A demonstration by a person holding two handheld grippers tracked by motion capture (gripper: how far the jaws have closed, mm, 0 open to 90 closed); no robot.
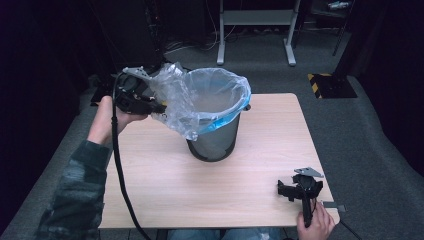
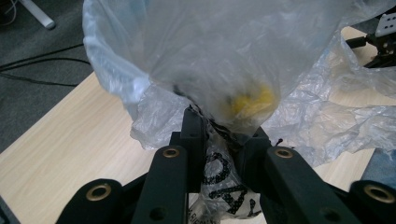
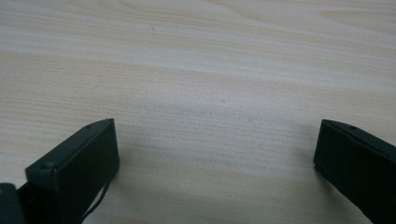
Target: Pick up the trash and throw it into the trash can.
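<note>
Left gripper (image 1: 159,107): while raised beside the bin, jaws clamped on the clear bag (image 1: 176,95) (printed plastic between them).
Bin (image 1: 214,142): upright mid-table (image 1: 165,185), bag lining it.
Right gripper (image 1: 284,190): jaws apart, near table edge.

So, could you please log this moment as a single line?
left gripper: shut on clear plastic bin liner | black mesh wastebasket: upright on light wooden table | right gripper: open, idle above table

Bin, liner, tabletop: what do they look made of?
Bin: looks like black metal mesh, see-through wall, matte; could be plastic. Liner: thin clear plastic film, glossy and crinkled, blue edge at the rim; the left gripper pinches it. Tabletop: pale wood-grain surface, probably laminate, low sheen.
</note>
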